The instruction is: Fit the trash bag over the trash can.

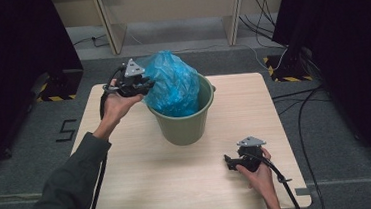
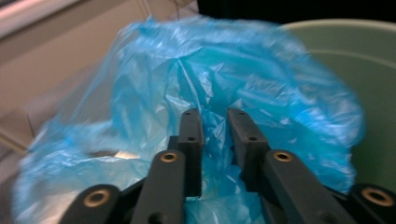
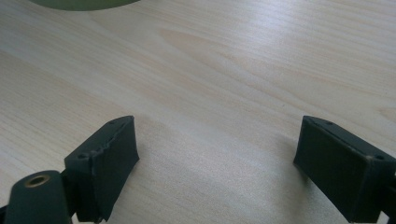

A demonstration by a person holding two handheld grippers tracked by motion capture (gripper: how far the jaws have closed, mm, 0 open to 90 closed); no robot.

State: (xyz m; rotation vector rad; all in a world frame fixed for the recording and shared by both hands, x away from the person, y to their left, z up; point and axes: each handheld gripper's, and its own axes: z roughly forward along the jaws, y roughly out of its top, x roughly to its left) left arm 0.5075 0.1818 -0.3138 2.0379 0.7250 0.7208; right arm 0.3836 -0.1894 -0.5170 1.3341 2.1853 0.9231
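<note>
The left gripper [image 1: 144, 83] pinched a fold of the blue plastic bag [image 1: 174, 83], jaws nearly closed on the film, at the bag's left side where it bulged out of the green bucket [image 1: 185, 124] at mid-table. The right gripper [image 1: 230, 162] rested low, jaws wide and empty, well apart toward the near right of the table [image 1: 144, 178], with bare wood between it and the bucket, so the left hand was plainly nearer the bag.

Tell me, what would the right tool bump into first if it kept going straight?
Probably the green bucket. The right tool lies open on the table, pointing across bare wood toward the bucket's base.
</note>
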